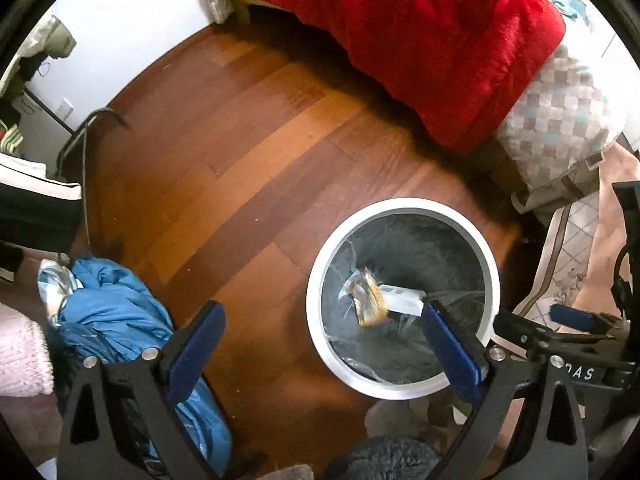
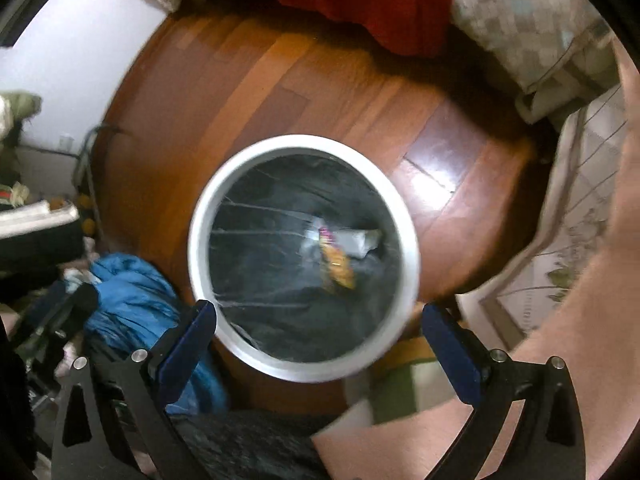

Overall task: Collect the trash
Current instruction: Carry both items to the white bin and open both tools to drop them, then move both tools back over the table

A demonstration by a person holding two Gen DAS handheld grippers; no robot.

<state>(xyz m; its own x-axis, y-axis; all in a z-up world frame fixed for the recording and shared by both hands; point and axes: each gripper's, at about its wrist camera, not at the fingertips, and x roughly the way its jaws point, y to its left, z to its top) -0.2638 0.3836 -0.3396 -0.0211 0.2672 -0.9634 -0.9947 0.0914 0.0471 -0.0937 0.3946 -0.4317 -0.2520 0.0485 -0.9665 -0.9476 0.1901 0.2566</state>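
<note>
A round white bin [image 1: 404, 203] with a dark liner stands on the wooden floor. Inside lie a yellow snack wrapper [image 1: 370, 300] and a white wrapper [image 1: 402, 298]. My left gripper [image 1: 322, 310] is open and empty, above the floor left of the bin's near edge. The right gripper shows at the right edge of the left wrist view [image 1: 576, 320]. In the right wrist view the bin [image 2: 304, 142] is centred, with the yellow wrapper [image 2: 340, 268] and white wrapper [image 2: 352, 240] inside. My right gripper [image 2: 320, 312] is open and empty above the bin's near rim.
A red blanket [image 1: 440, 32] hangs off a bed at the back. A checked pillow [image 1: 560, 128] lies to the right. Blue clothing [image 1: 120, 312] is piled at the left. A patterned rug [image 2: 576, 216] lies right of the bin. Wood floor [image 1: 240, 160] spans the middle.
</note>
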